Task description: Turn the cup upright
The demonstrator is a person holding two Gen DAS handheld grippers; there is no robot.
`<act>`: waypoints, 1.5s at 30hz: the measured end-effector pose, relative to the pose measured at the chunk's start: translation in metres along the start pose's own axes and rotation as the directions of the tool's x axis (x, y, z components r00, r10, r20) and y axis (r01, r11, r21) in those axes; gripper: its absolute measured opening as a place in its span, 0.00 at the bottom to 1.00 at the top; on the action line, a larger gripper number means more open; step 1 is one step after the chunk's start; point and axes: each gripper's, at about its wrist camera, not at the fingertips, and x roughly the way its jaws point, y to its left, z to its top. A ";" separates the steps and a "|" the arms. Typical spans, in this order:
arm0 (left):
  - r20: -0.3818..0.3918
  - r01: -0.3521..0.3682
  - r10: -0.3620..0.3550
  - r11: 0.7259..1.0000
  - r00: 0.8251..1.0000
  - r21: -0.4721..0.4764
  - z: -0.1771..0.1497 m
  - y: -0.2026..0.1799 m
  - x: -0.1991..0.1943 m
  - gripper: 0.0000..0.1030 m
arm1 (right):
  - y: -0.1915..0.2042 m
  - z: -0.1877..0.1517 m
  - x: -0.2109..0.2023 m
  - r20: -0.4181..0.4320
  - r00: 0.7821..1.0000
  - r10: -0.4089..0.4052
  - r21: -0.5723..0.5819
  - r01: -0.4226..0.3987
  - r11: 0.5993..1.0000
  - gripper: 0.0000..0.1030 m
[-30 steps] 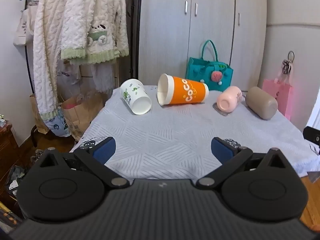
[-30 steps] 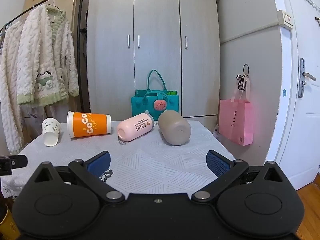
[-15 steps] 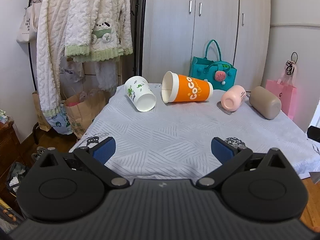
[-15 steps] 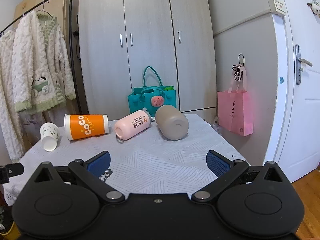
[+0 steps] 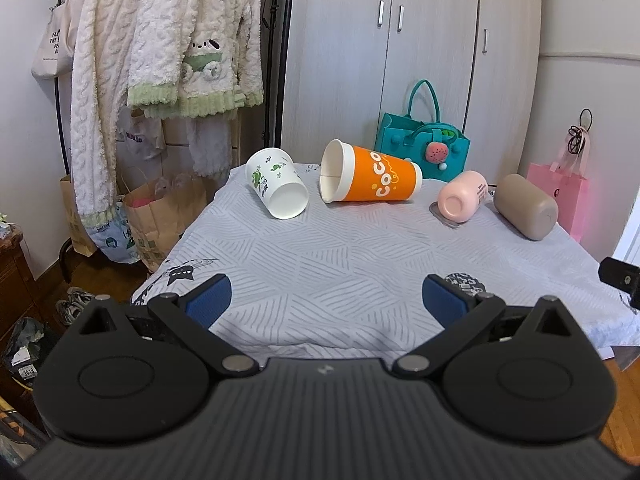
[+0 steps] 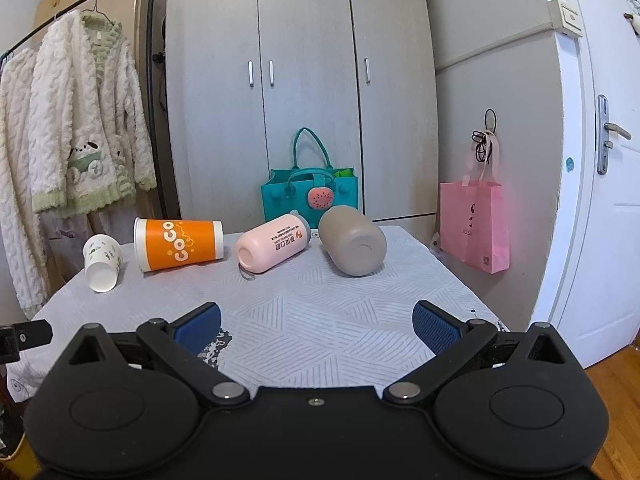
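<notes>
Both the left gripper point(image 5: 325, 296) and right gripper point(image 6: 316, 320) hang wide open over the near edge of the surface point(image 5: 320, 256), holding nothing. At the far side four vessels lie tipped over: white cup point(image 5: 277, 188), orange cup point(image 5: 370, 178), pink bottle point(image 5: 462, 196), tan tumbler point(image 5: 525, 211).

White cup point(image 5: 277, 183) with green prints, orange cup point(image 5: 370, 178), pink bottle point(image 5: 462, 196), taupe tumbler point(image 5: 525, 206), grey-striped cloth point(image 5: 340, 256).

Small print on the pink bottle point(image 6: 273, 243) illegible; teal bag's point(image 6: 308, 196) base behind the cups.
</notes>
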 end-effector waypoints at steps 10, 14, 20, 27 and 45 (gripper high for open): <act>-0.028 0.004 -0.005 1.000 1.000 -0.018 -0.001 0.003 0.004 1.00 | 0.007 0.001 0.005 -0.014 1.000 -0.001 -0.017 0.001 1.000 1.00; -0.036 -0.005 0.004 1.000 0.999 -0.025 -0.001 0.005 0.005 1.00 | 0.008 0.000 0.005 -0.018 1.000 -0.005 -0.022 0.005 1.000 1.00; -0.040 -0.006 0.005 1.000 0.999 -0.023 -0.002 0.007 0.007 1.00 | 0.007 0.000 0.007 -0.023 1.000 -0.012 -0.027 0.011 1.000 1.00; -0.050 -0.007 0.007 1.000 0.999 -0.012 -0.004 0.008 0.007 1.00 | 0.008 -0.001 0.008 -0.027 1.000 -0.013 -0.034 0.012 0.999 1.00; -0.063 -0.012 0.012 1.000 0.998 -0.007 -0.004 0.007 0.009 1.00 | 0.008 -0.002 0.010 -0.040 0.999 -0.013 -0.038 0.011 0.999 1.00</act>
